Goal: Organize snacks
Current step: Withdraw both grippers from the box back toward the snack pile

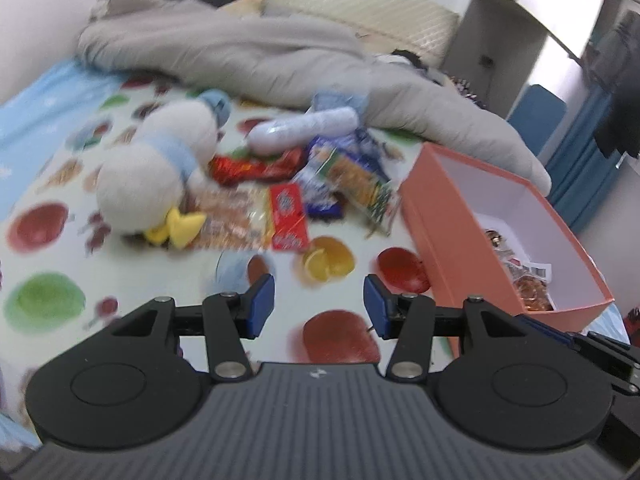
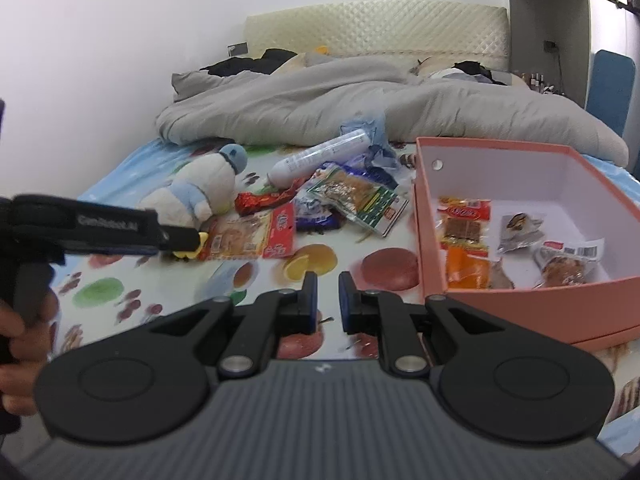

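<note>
Snacks (image 2: 280, 220) lie piled on the bed (image 2: 224, 280) beside the pink box (image 2: 520, 300) — a few inside. Left tongs (image 1: 319, 306) gape wide, empty; right tongs (image 2: 328, 300) empty, narrowly parted.

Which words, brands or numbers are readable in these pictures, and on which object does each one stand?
"GenRobot.AI", partly blurred: on the side of the black left gripper body, seen in the right wrist view.
Red-and-clear flat snack packet on the bed: print too blurred to read.
Green-edged snack bag: unreadable.
Small wrapped snack with a barcode label in the pink cardboard box: digits too small.
</note>
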Motion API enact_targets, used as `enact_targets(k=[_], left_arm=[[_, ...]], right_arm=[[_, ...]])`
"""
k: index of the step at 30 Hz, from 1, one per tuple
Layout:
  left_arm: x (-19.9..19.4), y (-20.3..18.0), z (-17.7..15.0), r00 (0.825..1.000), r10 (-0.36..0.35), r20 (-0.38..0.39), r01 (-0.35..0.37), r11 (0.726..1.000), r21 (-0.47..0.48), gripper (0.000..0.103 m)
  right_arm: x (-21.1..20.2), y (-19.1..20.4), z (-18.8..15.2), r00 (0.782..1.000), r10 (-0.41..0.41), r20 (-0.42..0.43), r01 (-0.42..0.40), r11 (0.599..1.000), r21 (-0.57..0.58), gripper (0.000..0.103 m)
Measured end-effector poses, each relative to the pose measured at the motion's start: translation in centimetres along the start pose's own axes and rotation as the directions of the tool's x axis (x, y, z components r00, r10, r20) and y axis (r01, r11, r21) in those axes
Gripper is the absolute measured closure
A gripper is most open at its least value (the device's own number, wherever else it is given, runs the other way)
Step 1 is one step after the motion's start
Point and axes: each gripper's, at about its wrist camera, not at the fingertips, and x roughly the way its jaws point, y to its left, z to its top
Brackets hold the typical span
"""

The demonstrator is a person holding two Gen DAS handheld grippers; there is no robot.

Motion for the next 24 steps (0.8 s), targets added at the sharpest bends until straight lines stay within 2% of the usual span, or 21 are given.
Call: enact_targets(k=[5, 7, 8, 10, 13, 17, 24], left_arm=[[3.3, 2.0, 0.0, 0.999, 0.025, -0.038, -0.026, 0.999, -0.023, 0.046], [4.9, 2.8, 0.4, 0.998, 0.035, -0.049, -0.036, 0.999, -0.03, 0.039], [5.8, 3.2, 0.5, 0.998, 0.037, -0.054, -0.039, 0.999, -0.034, 0.038], [7.4, 3.7, 1.1, 0.997, 0.034, -0.063, -0.036, 0.999, -0.033, 0.037], [10.2, 3.5, 1.8, 0.996, 0.036, -0.086, -0.035, 0.999, 0.017, 0.037], [13.7, 2.7, 2.7, 0.995, 0.024, -0.094, -0.018, 0.998, 0.066, 0.037], [18.3, -0.2, 4.0, 0.998, 0.06, -0.031, -0.054, 0.986, 0.156, 0.037]], right_arm=[[2.2, 0.6, 0.6, 1.0, 0.011, -0.017, -0.011, 1.0, -0.014, 0.088], [3.4, 0.8, 1.4, 1.0, 0.02, -0.02, -0.02, 1.0, -0.021, 0.071], [3.9, 0.8, 1.8, 1.0, 0.027, -0.014, -0.027, 0.999, -0.023, 0.058], [5.2, 0.8, 2.7, 0.999, 0.033, -0.013, -0.034, 0.999, -0.033, 0.059], [7.6, 0.7, 4.7, 0.999, 0.03, -0.015, -0.031, 0.998, -0.062, 0.059], [12.1, 0.2, 7.4, 0.998, 0.02, -0.056, -0.027, 0.992, -0.126, 0.059], [21.0, -1.7, 10.5, 0.977, -0.02, -0.214, -0.022, 0.981, -0.191, 0.06]])
